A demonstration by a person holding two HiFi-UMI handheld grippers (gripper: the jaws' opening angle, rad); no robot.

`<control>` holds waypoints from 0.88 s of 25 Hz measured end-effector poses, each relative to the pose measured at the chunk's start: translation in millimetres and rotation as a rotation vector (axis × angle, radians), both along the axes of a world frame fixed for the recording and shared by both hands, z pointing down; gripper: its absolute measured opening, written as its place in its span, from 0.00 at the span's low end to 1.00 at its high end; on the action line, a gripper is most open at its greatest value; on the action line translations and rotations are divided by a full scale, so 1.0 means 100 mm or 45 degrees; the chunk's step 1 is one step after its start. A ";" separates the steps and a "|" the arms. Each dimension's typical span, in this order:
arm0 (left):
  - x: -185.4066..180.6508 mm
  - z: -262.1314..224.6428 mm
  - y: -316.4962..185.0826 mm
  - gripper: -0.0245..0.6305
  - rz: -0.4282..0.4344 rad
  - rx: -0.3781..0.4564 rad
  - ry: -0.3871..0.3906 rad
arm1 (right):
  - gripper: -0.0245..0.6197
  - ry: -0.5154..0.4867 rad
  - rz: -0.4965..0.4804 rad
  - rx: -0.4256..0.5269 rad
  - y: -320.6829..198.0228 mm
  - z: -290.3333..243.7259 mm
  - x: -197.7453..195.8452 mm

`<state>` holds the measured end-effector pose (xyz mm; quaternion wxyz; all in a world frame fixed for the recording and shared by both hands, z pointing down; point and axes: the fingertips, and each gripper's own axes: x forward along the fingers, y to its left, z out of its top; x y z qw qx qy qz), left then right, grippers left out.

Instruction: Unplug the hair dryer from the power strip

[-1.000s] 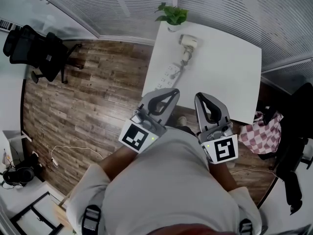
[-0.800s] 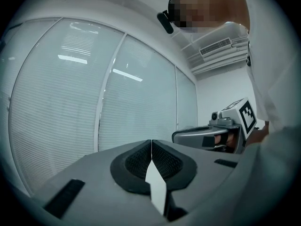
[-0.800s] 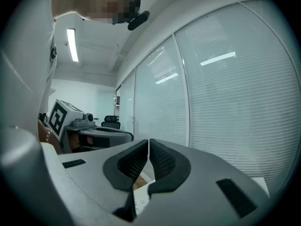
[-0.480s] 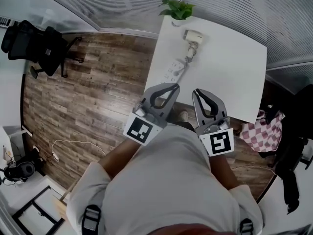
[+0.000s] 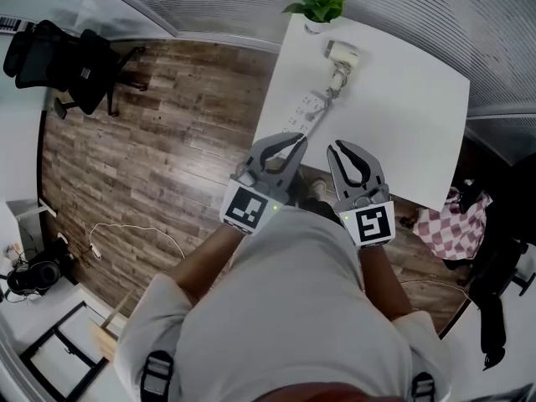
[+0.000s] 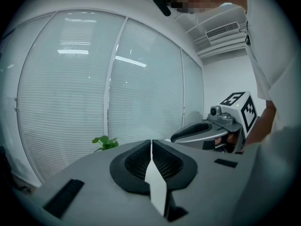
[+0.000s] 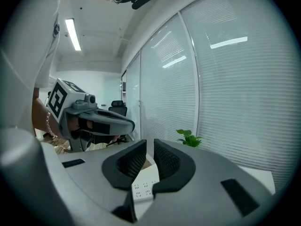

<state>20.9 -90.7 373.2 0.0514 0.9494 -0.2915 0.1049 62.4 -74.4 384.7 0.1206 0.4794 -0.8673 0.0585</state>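
A white hair dryer [image 5: 343, 54] lies at the far side of the white table [image 5: 402, 124]. Its cord runs down to a white power strip [image 5: 306, 113] along the table's left edge. My left gripper [image 5: 299, 139] and right gripper [image 5: 334, 147] hang side by side over the table's near edge, short of the strip, both empty. In the left gripper view, the left gripper [image 6: 151, 143] has its tips touching. In the right gripper view, the right gripper [image 7: 149, 147] is shut with only a thin slit, and the power strip [image 7: 143, 188] shows below it.
A potted plant [image 5: 316, 7] stands at the table's far corner beside the blinds. A black office chair [image 5: 71, 65] sits on the wooden floor at far left. A checked cloth [image 5: 440, 224] lies to the right of the table, and a thin cable [image 5: 126, 241] lies on the floor.
Both grippers have sunk and edged forward toward the table's near edge, still side by side and shut. The hair dryer and the strip have not moved.
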 end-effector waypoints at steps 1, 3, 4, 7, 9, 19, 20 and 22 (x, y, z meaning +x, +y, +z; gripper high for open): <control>-0.02 0.06 -0.02 0.09 -0.006 -0.007 -0.014 | 0.10 0.013 -0.007 -0.020 -0.01 0.07 -0.01; -0.04 0.21 -0.06 0.09 -0.010 -0.013 -0.047 | 0.10 0.029 -0.019 -0.058 -0.04 0.22 -0.03; -0.05 0.29 -0.08 0.09 -0.012 -0.019 -0.065 | 0.10 0.030 -0.023 -0.074 -0.06 0.30 -0.04; -0.06 0.54 -0.14 0.09 -0.016 -0.048 -0.111 | 0.10 0.021 -0.027 -0.118 -0.12 0.55 -0.03; -0.05 0.66 -0.16 0.09 -0.008 -0.072 -0.121 | 0.12 0.031 -0.028 -0.145 -0.16 0.72 -0.03; -0.04 1.24 -0.24 0.09 0.013 -0.129 -0.207 | 0.17 0.112 -0.045 -0.244 -0.26 1.39 -0.04; -0.04 1.31 -0.26 0.09 0.012 -0.136 -0.220 | 0.17 0.118 -0.047 -0.254 -0.28 1.44 -0.04; -0.05 1.45 -0.30 0.09 0.009 -0.150 -0.245 | 0.17 0.130 -0.053 -0.273 -0.32 1.57 -0.05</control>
